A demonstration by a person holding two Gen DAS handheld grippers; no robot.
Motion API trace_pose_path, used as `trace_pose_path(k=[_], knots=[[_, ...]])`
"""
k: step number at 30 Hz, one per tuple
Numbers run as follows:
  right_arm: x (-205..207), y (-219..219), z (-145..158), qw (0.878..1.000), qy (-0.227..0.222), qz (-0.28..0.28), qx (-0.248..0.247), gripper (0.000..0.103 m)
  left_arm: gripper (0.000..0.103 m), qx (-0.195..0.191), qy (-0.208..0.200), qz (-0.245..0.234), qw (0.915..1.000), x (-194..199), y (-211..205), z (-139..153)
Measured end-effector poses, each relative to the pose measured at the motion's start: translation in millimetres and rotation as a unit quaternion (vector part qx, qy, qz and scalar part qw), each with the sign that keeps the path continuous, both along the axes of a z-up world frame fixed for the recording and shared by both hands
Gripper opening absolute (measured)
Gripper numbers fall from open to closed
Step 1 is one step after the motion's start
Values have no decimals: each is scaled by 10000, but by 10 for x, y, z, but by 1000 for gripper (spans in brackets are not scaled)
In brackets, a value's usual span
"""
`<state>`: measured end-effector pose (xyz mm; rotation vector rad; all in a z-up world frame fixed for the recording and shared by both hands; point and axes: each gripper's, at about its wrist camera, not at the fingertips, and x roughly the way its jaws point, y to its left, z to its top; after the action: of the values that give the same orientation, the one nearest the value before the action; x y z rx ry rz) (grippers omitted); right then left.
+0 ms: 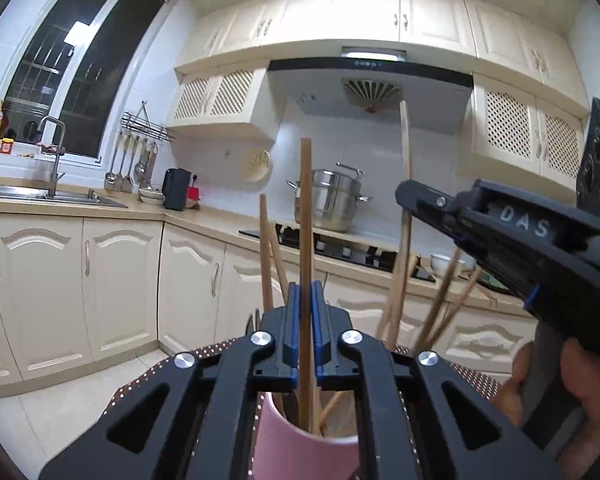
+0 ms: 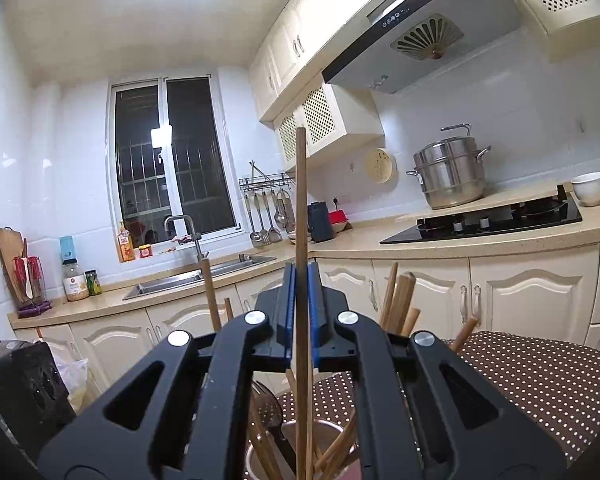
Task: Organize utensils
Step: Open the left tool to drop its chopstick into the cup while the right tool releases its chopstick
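My left gripper point(image 1: 306, 300) is shut on a wooden chopstick point(image 1: 306, 220) that stands upright, its lower end inside a pink cup point(image 1: 300, 452) holding more chopsticks. My right gripper point(image 2: 301, 280) is shut on another upright wooden chopstick point(image 2: 301, 200), its lower end down in a metal cup point(image 2: 296, 436) with several chopsticks and a slotted utensil. In the left wrist view the right gripper point(image 1: 404, 196) comes in from the right, clamped on a pale chopstick point(image 1: 406, 160). More loose chopsticks point(image 1: 444, 296) lean behind the cups.
The cups stand on a brown polka-dot surface point(image 2: 540, 376). Beyond are cream cabinets, a sink point(image 2: 204, 276), a black hob point(image 2: 484, 224) with a steel steamer pot point(image 2: 448, 176), a white bowl point(image 2: 590, 188) and hanging utensils point(image 2: 266, 216).
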<state>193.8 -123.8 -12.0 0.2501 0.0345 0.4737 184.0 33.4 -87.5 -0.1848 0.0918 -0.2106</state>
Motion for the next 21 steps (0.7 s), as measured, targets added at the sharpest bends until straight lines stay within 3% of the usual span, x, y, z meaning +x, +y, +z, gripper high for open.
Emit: trace_pose_path(k=[1, 3, 4, 7, 10, 21], knots=[[-17, -1, -4, 10000, 28, -1, -8, 7, 7, 4, 51, -35, 10000, -27, 2, 1], [-53, 7, -13, 10000, 56, -18, -71, 7, 19, 2, 93, -8, 10000, -100, 11, 12], [-67, 11, -17, 9999, 77, -20, -99, 7, 32, 1, 113, 4, 9999, -136, 14, 24], [-106, 20, -33, 9997, 126, -52, -188, 7, 36, 35, 187, -33, 9998, -237, 14, 66], [-157, 16, -51, 9994, 216, -72, -245, 7, 50, 262, 338, 224, 9988, -350, 15, 132], [-311, 132, -240, 9955, 640, -57, -695, 7, 60, 737, 1178, 1143, 9837, -487, 273, 273]])
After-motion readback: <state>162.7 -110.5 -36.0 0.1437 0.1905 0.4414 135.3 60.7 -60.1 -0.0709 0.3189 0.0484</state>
